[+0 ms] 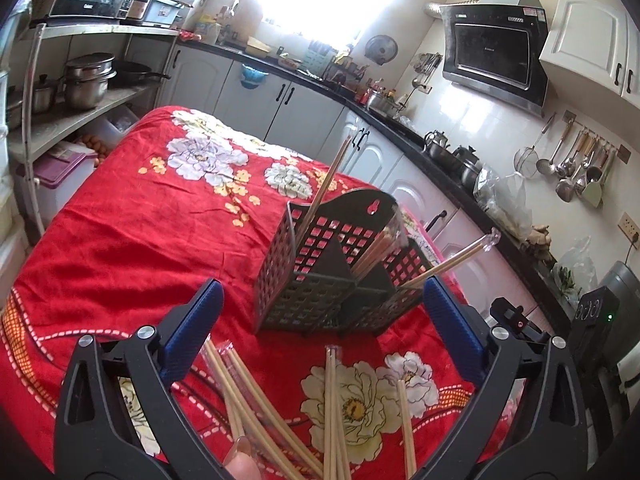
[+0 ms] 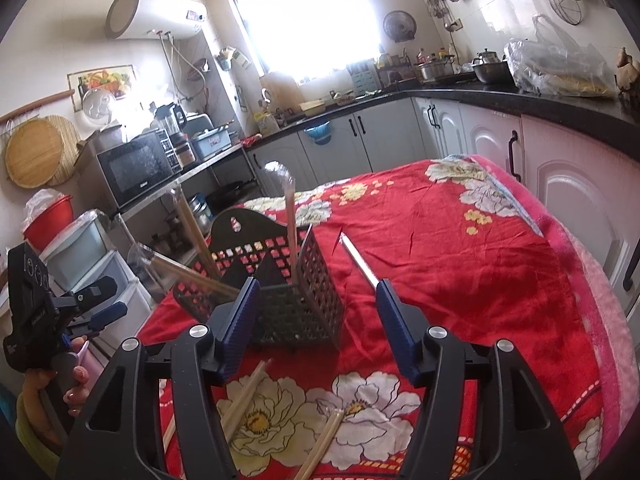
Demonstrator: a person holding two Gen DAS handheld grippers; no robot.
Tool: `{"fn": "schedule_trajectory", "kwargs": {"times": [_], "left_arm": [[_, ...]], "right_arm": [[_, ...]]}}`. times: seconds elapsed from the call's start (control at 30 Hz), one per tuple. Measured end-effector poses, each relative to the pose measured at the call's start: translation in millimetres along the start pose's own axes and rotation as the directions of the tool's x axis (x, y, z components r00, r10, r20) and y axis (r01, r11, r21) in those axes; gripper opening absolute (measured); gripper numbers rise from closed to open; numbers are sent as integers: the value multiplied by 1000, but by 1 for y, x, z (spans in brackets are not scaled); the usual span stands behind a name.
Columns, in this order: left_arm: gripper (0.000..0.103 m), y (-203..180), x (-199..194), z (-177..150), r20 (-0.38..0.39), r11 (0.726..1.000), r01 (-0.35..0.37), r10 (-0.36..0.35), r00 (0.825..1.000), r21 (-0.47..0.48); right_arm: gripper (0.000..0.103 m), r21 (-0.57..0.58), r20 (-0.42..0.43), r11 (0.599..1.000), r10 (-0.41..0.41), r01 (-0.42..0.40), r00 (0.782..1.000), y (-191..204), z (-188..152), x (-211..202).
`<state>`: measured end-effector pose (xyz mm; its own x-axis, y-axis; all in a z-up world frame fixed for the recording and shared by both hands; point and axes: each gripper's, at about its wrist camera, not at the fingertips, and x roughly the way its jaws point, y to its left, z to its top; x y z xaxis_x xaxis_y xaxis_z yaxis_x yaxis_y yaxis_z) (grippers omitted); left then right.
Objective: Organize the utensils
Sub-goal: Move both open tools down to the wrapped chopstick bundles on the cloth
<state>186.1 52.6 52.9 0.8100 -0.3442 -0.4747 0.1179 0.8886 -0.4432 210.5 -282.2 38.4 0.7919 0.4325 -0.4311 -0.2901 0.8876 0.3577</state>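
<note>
Currently, scene: red floral cloth [image 1: 132,240] over the table, dark slotted caddy [image 1: 320,280] near the middle.
Caddy contents: a few chopstick pairs already standing in it, leaning outward at different angles; one pair [image 1: 332,176] tilted up from the left compartment.
Loose chopsticks [image 1: 332,412]: scattered on the cloth in front of the caddy, some in clear sleeves, several crossing or touching.
Stray stick [image 2: 358,260]: flat on the cloth just right of the caddy.
Left tool [image 1: 320,320]: jaws wide apart, empty, hovering in front of the caddy above the loose pile.
Right tool [image 2: 314,316]: jaws apart, empty, left pad close to the caddy's front corner.
Progress: partly done, judging by the sticks left on the cloth.
Risk, caddy: light and tall, likely to tip or slide if a pad bumps the corner.
Risk, pile: crossed sticks may come up together or roll away.
Risk, sleeves: slippery, may slide out of a weak pinch.
Risk, cloth: soft folds may get pinched along with a flat stick.
</note>
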Motion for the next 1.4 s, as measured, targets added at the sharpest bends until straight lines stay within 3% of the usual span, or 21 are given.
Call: {"fn": "schedule_trajectory", "kwargs": {"times": [0.93,1.4], "left_arm": [[92,14,-1,-40,-63,993,-109,112,992,52],[92,43,-3,-55,-105,989,-146,146,984,9]], "right_arm": [[62,-96,-123,991,77,-89,989,46,-28,19],[62,-148,-192,981,95,-125,977,73,-41,34]]}}
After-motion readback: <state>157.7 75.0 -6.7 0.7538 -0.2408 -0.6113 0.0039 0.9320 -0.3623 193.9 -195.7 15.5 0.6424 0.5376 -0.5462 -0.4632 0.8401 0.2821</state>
